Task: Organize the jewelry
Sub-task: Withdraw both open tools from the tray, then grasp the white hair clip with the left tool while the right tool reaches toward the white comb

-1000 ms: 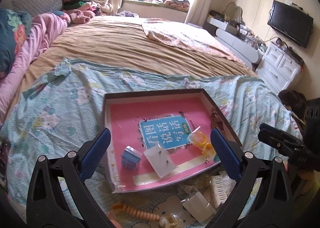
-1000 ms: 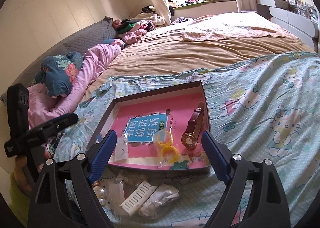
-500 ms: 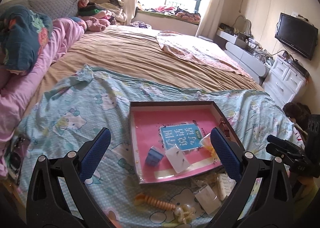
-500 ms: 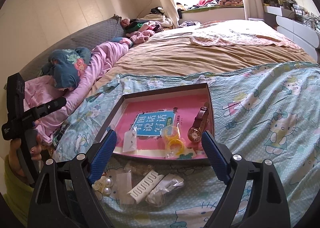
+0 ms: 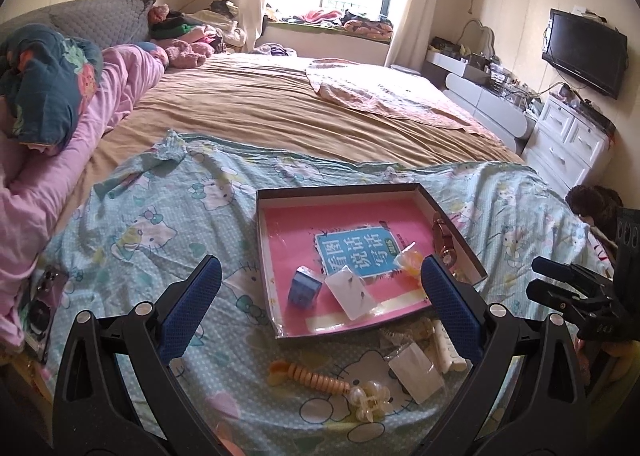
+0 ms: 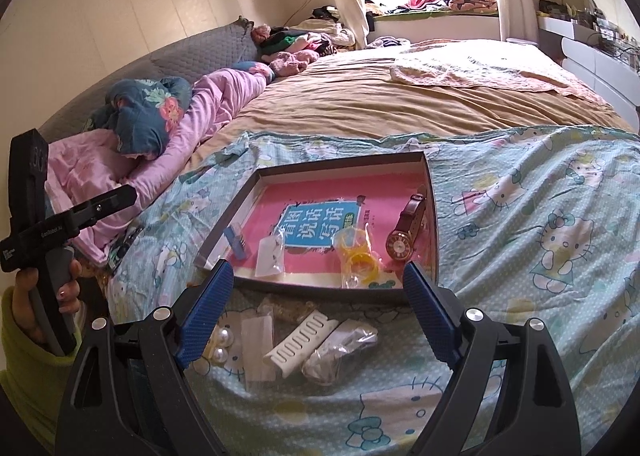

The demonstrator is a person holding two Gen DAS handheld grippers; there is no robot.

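Bedroom scene: on the cartoon-print sheet [image 5: 160, 224] lies the shallow tray [image 5: 340, 192], holding a watch [image 6: 404, 236], yellow rings [image 6: 358, 256] and a blue box [image 5: 304, 290], with a white comb [image 6: 300, 340], pearl clip [image 6: 220, 344] and orange hair clip [image 5: 308, 376] loose in front. Left gripper [image 5: 320, 304] and right gripper [image 6: 318, 310] both gape wide, empty. Compared with a second ago, both have drawn back and the tray looks smaller, suggesting a pause before the next loose piece is chosen.

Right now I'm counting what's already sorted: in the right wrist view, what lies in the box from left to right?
blue box → clear packet → yellow rings → wristwatch
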